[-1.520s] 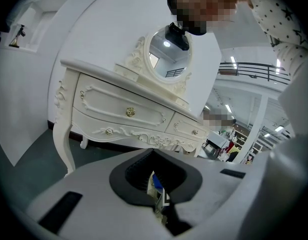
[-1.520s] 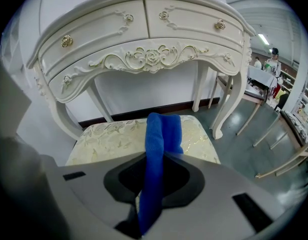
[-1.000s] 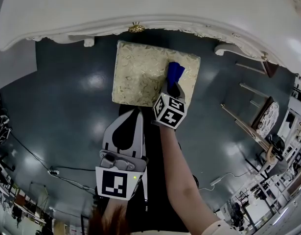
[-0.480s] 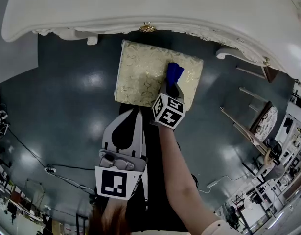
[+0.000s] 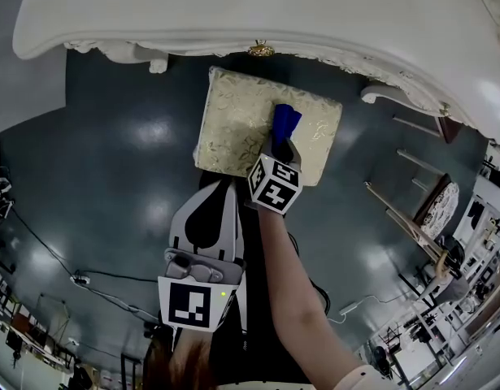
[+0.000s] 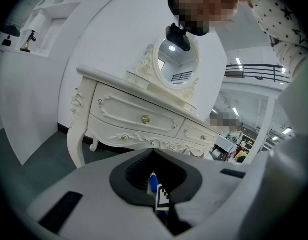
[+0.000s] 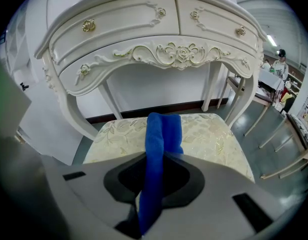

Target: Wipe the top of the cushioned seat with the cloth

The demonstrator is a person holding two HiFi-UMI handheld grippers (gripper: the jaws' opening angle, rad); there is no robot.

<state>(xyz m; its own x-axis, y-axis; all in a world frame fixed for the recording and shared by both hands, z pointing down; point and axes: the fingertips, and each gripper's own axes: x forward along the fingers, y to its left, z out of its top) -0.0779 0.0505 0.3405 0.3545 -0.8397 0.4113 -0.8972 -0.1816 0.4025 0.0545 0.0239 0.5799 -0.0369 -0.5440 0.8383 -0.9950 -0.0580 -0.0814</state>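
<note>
Right claw: the right claw (image 5: pixel 283 142) is closed tight on a folded royal-blue microfibre cloth (image 5: pixel 285 120), reaching in over the seat's near edge.
Cloth position: the free end of the cloth pokes forward past the jaws and lies on the right half of the seat top; in the right gripper view it runs as a narrow blue strip (image 7: pixel 162 134) up the middle of the cushion.
Seat: a square cream-and-gold brocade cushioned seat (image 5: pixel 233 120) sits on the dark floor, its far edge just beside the white carved desk with gold knobs (image 5: pixel 258 23).
Left claw: the left claw (image 5: pixel 227 187) has its jaws together with nothing between them, and hangs near the person's body, apart from the seat.
Handling: the cloth looks soft, light and limp, so it should fold wherever it is pushed; the cushion probably gives under pressure.
Where to hold: a pinch near the cloth's folded middle, as here, looks right, leaving a pad free to drag.
Watch for: the strip is narrow, so each pass likely covers little, and the textured brocade could snag it.
</note>
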